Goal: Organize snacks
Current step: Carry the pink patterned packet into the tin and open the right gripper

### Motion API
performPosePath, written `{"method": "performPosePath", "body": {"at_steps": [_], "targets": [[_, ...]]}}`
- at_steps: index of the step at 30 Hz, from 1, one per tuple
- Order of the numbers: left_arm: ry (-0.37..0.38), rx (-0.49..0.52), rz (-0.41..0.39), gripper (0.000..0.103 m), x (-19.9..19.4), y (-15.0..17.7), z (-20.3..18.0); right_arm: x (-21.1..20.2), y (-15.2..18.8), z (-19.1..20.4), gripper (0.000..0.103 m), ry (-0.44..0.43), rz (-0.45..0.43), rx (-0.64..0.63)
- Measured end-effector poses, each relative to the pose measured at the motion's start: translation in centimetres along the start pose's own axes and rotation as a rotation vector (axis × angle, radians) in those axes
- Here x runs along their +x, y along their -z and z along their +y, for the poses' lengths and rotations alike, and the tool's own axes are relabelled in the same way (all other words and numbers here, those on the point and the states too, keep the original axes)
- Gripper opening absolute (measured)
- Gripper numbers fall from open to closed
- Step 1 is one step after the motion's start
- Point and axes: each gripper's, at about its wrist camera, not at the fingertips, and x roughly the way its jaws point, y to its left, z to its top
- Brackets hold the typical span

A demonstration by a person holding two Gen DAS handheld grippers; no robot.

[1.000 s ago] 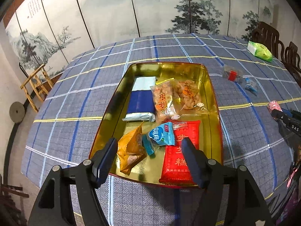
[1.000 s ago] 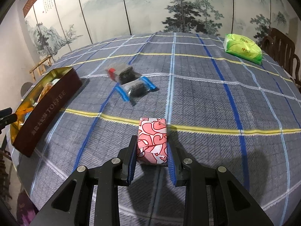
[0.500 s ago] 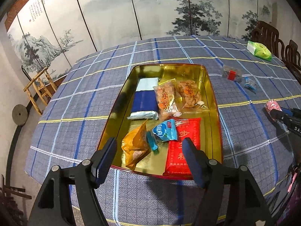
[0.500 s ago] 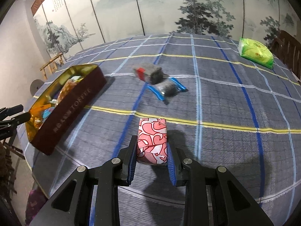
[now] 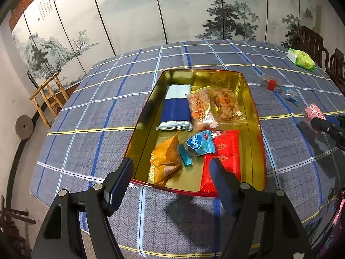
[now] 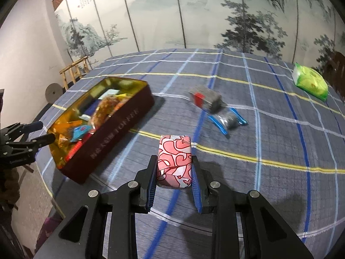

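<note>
A gold-lined tin (image 5: 252,99) with a dark red outside (image 6: 120,133) holds several snack packets, among them a red pack (image 5: 226,151) and an orange wrapper (image 5: 166,157). My left gripper (image 5: 171,168) hovers open over the tin's near end, nothing between its fingers. My right gripper (image 6: 174,164) is shut on a pink-and-white patterned snack block (image 6: 174,157), lifted above the cloth to the right of the tin. The same block (image 5: 313,112) shows at the right edge of the left wrist view.
A red-labelled clear packet (image 6: 204,99) and a blue-ended one (image 6: 229,118) lie on the plaid tablecloth (image 6: 280,129) beyond the tin. A green pack (image 6: 310,82) sits far right. Wooden chairs (image 5: 312,43) stand behind the table's right side; a folding screen backs the room.
My right gripper carried the pink block up and leftward toward the tin, which now fills more of its view. The left gripper stayed over the tin, drawing back slightly.
</note>
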Motion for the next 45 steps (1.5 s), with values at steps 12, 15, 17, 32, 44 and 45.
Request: {"method": "performPosePath", "body": {"at_steps": [12, 15, 17, 32, 44, 45], "targets": [[-0.001, -0.037, 0.005, 0.069, 0.1, 0.9, 1.8, 0.0, -3.0, 5.6, 0.030, -0.086, -0.020, -0.070], [-0.001, -0.046, 0.006, 0.070, 0.1, 1.2, 2.4, 0.4, -3.8, 7.2, 0.030, -0.112, -0.019, -0.085], [-0.003, -0.051, 0.008, 0.070, 0.1, 1.4, 2.7, 0.7, -4.2, 8.3, 0.030, -0.127, -0.016, -0.096], [-0.038, -0.101, -0.010, 0.081, -1.0, 2.5, 6.0, 6.1, -8.1, 15.2, 0.030, -0.261, 0.072, -0.101], [-0.063, -0.112, -0.032, 0.085, -1.9, 2.9, 7.1, 11.2, -9.0, 18.6, 0.030, -0.259, 0.156, -0.105], [-0.065, -0.114, -0.033, 0.085, -1.9, 3.0, 7.1, 11.5, -9.0, 18.8, 0.030, -0.255, 0.162, -0.111]]}}
